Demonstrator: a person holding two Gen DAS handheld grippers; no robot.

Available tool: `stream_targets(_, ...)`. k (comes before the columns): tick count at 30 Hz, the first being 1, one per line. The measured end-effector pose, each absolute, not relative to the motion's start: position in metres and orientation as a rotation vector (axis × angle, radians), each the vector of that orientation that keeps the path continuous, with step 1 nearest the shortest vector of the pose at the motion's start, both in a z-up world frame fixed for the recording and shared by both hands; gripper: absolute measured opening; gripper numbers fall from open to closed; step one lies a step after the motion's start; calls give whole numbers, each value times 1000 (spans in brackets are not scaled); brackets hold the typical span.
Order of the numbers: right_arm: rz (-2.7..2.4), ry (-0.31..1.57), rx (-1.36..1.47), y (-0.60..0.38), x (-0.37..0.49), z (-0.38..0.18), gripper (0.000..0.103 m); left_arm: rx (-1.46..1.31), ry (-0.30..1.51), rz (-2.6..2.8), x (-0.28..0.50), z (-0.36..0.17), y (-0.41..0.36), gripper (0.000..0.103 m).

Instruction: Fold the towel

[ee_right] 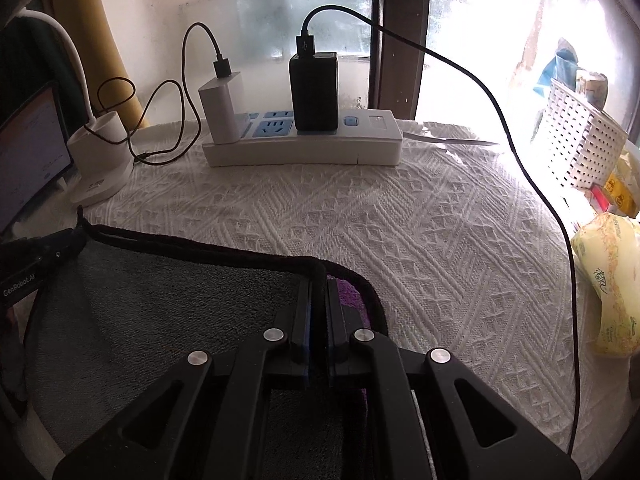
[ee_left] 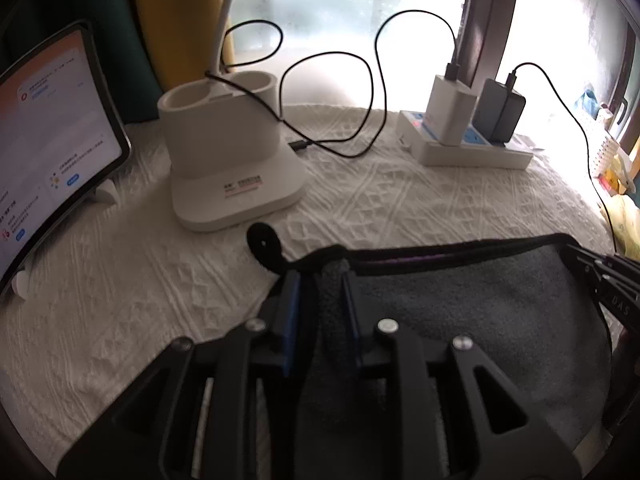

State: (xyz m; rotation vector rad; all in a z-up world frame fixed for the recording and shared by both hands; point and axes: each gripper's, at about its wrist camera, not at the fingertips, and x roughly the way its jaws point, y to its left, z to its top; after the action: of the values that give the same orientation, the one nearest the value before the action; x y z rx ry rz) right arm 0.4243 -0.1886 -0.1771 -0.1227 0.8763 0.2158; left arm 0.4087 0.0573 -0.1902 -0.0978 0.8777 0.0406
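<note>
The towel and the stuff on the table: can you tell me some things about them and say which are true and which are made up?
1. Both grippers are pinching the towel. True: the left gripper and the right gripper each grip its dark edge.
2. The towel is bright yellow. False: it is dark grey with a black trim.
3. Two chargers are plugged into the power strip. True: a white charger and a black charger.
4. The tablet has a dark, switched-off screen. False: its screen is lit.
5. The white basket sits left of the power strip. False: in the right wrist view it is to the right.
</note>
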Motion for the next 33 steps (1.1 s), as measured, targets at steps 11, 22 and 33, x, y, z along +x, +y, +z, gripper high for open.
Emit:
stream_targets(11, 187, 853, -99, -194, 416, -165, 57, -134, 806, 57, 394, -165, 70, 62)
stream_targets(22, 187, 800, -97, -186, 380, -138, 60, -143, 729, 34, 357, -132, 69, 88)
stream_targets(33, 180, 747, -89, -189, 328, -117, 60, -141, 669, 5, 301, -105, 57, 92)
